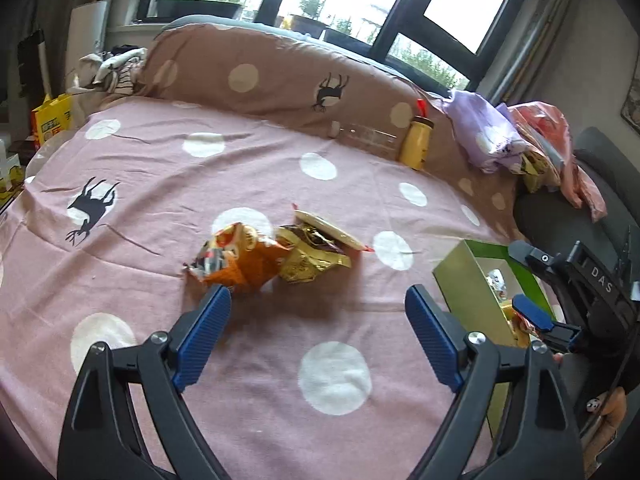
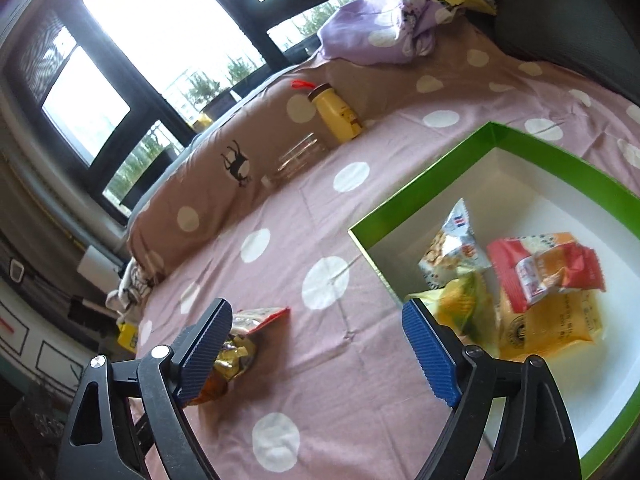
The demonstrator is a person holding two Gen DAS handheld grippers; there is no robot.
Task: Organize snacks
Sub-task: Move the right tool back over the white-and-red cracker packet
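Note:
An orange snack bag (image 1: 236, 260) and a gold snack bag (image 1: 316, 254) lie together on the pink spotted bedsheet (image 1: 168, 184). My left gripper (image 1: 318, 300) is open and empty just in front of them. A green box (image 2: 496, 136) with a white inside holds several snack packets (image 2: 536, 276). My right gripper (image 2: 316, 316) is open and empty above the box's near left corner. The two loose bags also show in the right wrist view (image 2: 240, 344), behind its left finger (image 2: 208, 352). The box (image 1: 464, 276) and the right gripper (image 1: 536, 316) show at the right of the left wrist view.
A yellow bottle (image 1: 418, 140) and a clear bottle (image 1: 364, 134) lie against the brown spotted pillow (image 1: 260, 72) at the back. A heap of lilac and pink cloth (image 1: 496, 136) lies at the back right. A yellow bag (image 1: 52, 120) stands off the bed's left side.

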